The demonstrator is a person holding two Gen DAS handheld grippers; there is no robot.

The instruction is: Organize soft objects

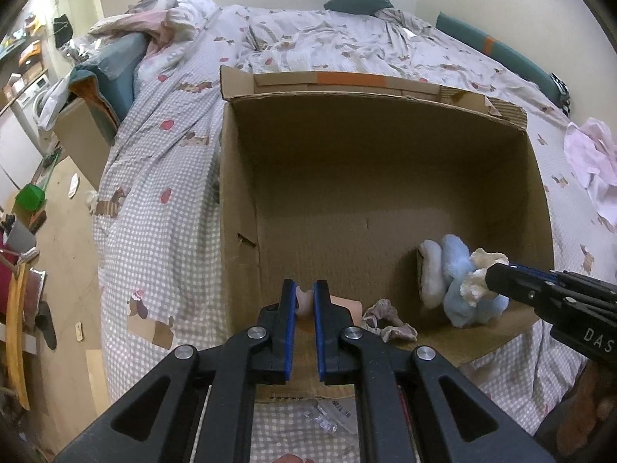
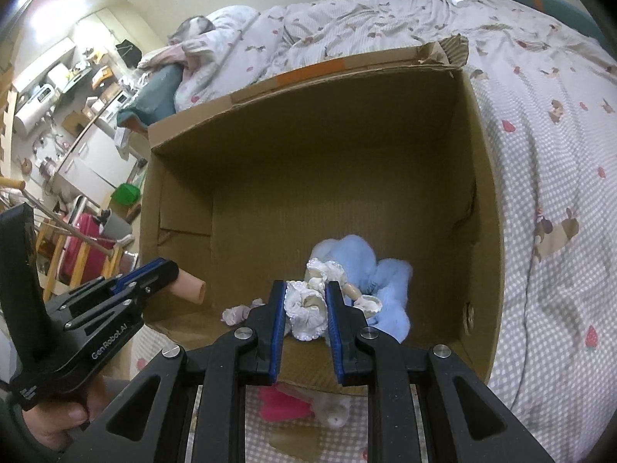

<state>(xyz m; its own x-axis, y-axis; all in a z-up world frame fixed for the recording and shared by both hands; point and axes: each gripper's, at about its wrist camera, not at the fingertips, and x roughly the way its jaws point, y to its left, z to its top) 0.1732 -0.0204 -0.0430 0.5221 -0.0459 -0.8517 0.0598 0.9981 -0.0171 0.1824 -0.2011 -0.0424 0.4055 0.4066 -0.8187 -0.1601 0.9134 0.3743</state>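
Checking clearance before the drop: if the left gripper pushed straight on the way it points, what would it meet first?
Most likely the box floor. The left gripper, shut on a pale pink piece, points down into the box, with bare cardboard ahead. The frilly cloth lies to its right, off that line, though depth is uncertain.

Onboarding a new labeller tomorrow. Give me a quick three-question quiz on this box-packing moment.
1. True or false: the cardboard box sits on the bed.
2. What is the right gripper clamped on?
A. a green pillow
B. a doll in a blue fuzzy outfit with white frills
C. a pink shirt
3. Fill in: the left gripper is shut on a small pale pink ____.

Key
1. True; the checked cover shows all round it.
2. B; the frilled part is between the pads, inside the box.
3. Tube-like piece; what it is exactly cannot be told.
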